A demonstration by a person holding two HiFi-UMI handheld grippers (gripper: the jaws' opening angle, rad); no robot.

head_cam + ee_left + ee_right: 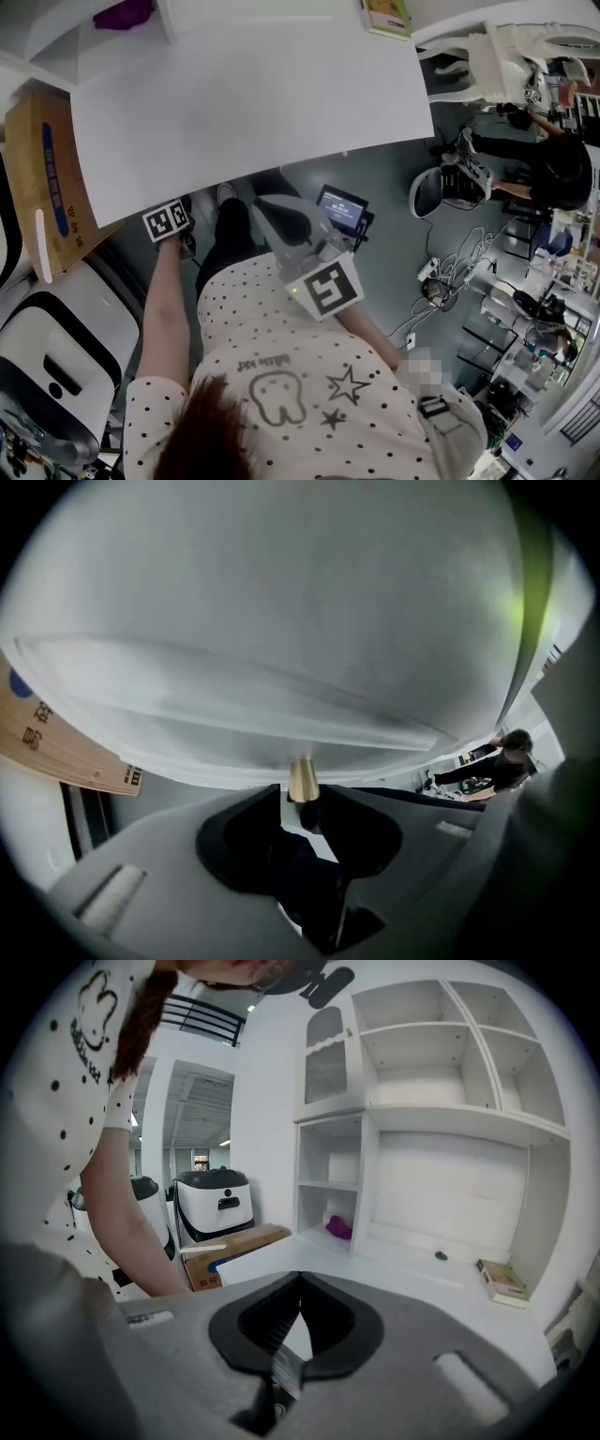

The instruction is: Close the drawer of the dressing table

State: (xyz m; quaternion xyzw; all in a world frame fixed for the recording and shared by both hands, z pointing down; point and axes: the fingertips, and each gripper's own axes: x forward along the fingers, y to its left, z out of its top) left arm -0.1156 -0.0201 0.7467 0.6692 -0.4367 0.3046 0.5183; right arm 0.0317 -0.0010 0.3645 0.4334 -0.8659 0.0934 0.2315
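Note:
The white drawer front [234, 696] fills the left gripper view, flush under the table edge, with a small brass knob [302, 781] at its lower rim. My left gripper [300, 797] is open; the knob sits right at the gap between its tips, and the pads are not pressing it. In the head view its marker cube [167, 221] sits just under the front edge of the white table top [244, 84]. My right gripper [298, 1277] is shut and holds nothing; it hovers in front of the table [394, 1279], at the person's middle [265, 202].
A cardboard box [47, 178] and a white machine [56, 356] stand left of the table. A small screen [342, 208] and cables [450, 272] lie on the floor to the right. White shelves [422, 1082] rise behind the table, with a purple thing [337, 1228] and a book [504, 1281].

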